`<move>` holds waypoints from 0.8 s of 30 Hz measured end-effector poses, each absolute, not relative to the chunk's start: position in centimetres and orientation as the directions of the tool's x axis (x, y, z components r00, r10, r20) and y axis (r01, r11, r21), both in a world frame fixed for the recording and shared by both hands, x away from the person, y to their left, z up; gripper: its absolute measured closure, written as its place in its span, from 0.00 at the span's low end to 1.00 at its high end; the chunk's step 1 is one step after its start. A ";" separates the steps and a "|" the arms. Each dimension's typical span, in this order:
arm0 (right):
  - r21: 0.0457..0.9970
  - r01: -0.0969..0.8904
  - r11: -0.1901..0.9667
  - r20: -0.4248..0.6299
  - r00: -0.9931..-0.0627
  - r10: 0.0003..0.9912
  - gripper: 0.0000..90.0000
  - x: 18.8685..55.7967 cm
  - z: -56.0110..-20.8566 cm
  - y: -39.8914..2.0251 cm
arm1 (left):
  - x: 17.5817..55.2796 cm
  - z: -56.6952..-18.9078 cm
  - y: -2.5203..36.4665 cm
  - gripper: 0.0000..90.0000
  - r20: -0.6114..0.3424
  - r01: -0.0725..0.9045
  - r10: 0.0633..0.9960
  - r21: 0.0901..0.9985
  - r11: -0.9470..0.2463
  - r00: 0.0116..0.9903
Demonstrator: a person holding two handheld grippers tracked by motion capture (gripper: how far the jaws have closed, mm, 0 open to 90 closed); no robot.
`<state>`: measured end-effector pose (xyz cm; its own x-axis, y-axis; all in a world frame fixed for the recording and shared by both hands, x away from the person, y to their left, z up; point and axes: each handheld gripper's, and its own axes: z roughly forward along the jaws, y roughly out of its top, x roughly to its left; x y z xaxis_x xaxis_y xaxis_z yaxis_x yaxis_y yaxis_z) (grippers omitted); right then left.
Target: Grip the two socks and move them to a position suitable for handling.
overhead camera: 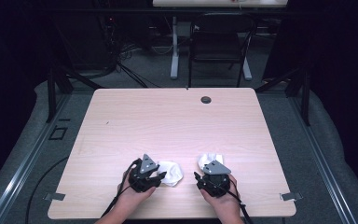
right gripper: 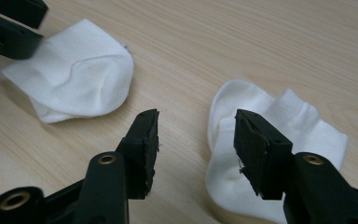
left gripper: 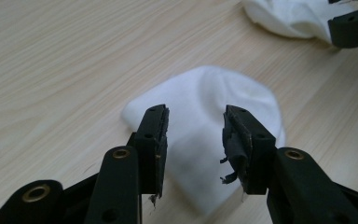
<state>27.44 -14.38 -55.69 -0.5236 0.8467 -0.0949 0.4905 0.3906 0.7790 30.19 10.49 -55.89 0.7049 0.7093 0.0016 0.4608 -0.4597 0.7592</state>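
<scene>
In the high view, two white socks are seen lying near the front edge of the desk (overhead camera: 121, 121), set apart from each other. The left sock (overhead camera: 171, 172) lies just beside the left tongs (overhead camera: 160, 176), and the right sock (overhead camera: 209, 160) lies just beyond the right tongs (overhead camera: 204, 179). Each tool is carried in a hand entering from the bottom. Nothing is seen lifted; both socks rest flat on the wood.

In the left gripper view, the left tongs (left gripper: 195, 135) are shown partly open, with the left sock (left gripper: 205, 98) lying on the desk between and beyond the jaws. The pads are not pressed on the cloth, so no hold is judged to have been taken yet. The right sock (left gripper: 289, 16) is seen at the upper right edge.

In the right gripper view, the right tongs (right gripper: 196, 140) are likewise partly open. The right sock (right gripper: 303, 126), with its ribbed cuff, lies under and beside the right-hand jaw; bare wood is seen in most of the gap, and nothing is gripped. The left sock (right gripper: 81, 74) lies farther off at the upper left.

The work is judged to be at its opening: both socks have been approached, neither has been grasped, and the gripping and any pairing or folding are all left to do.
</scene>
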 end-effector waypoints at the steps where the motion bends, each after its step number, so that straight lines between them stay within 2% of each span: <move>1: 0.779 0.490 0.391 -0.095 -0.524 0.847 0.56 27.4 -55.7 -14.4 | 30.2 -55.9 10.5 0.66 0.002 0.461 0.709 0.759 -0.460 0.705; 8: 0.783 0.504 0.364 -0.067 -0.514 0.855 0.58 27.6 -55.6 -14.7 | 30.6 -56.1 7.4 0.70 0.027 0.446 0.687 0.741 -0.502 0.727; 14: 0.784 0.498 0.370 -0.064 -0.528 0.847 0.61 27.7 -55.7 -14.4 | 30.9 -57.3 7.0 0.89 0.039 0.459 0.684 0.715 -0.528 0.728; 17: 0.791 0.493 0.362 -0.058 -0.528 0.847 0.63 27.7 -55.6 -14.3 | 30.8 -57.3 7.1 0.95 0.031 0.458 0.682 0.718 -0.524 0.731; 21: 0.797 0.483 0.362 -0.061 -0.532 0.845 0.66 27.6 -55.4 -14.3 | 30.6 -56.7 7.3 0.96 0.006 0.453 0.677 0.739 -0.499 0.736; 24: 0.818 0.467 0.335 -0.031 -0.546 0.837 0.76 27.5 -55.1 -14.1 | 30.3 -55.7 8.1 0.96 -0.042 0.458 0.681 0.770 -0.444 0.731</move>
